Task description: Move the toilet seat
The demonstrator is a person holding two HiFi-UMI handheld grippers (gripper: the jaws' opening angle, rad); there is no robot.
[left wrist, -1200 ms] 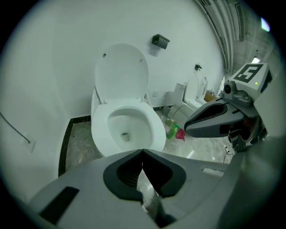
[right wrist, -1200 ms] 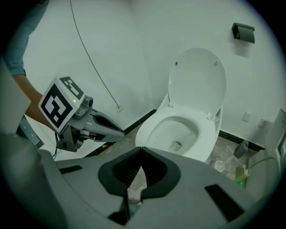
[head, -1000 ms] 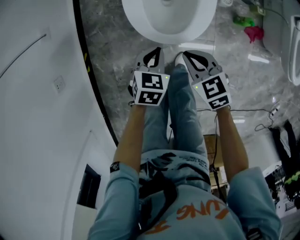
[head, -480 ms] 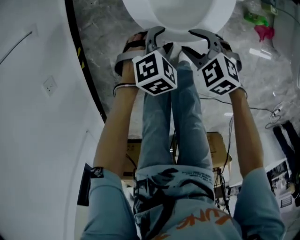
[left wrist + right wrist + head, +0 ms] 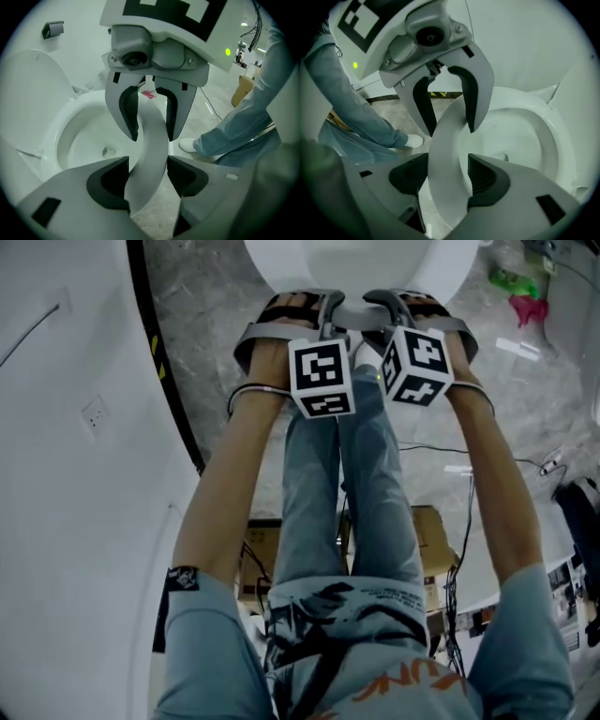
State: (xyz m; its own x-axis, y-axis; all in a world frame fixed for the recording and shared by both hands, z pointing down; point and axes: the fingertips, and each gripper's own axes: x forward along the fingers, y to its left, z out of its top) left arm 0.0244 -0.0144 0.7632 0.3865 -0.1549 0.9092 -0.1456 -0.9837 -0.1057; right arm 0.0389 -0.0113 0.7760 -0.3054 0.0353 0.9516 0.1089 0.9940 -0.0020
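The white toilet bowl [image 5: 356,268] sits at the top of the head view. Its lid [image 5: 28,93] stands up behind the bowl [image 5: 79,140]. The front arc of the white toilet seat [image 5: 150,150] runs between the jaws of both grippers, which face each other. My left gripper [image 5: 330,313] [image 5: 147,164] is opening, with the seat [image 5: 445,164] between its pads and a gap on at least one side. My right gripper [image 5: 375,307] [image 5: 447,159] is also opening around the same arc. Whether the seat rests on the rim I cannot tell.
The person's jeans-clad legs and a white shoe [image 5: 190,144] stand just before the bowl. A white curved wall with a black edge [image 5: 159,362] runs along the left. Pink and green items [image 5: 525,306], floor cables [image 5: 487,460] and a cardboard box [image 5: 427,531] lie right.
Both grippers have moved forward from above the shoes to the bowl's front edge. Their jaws, shut a second ago, now stand apart around the seat.
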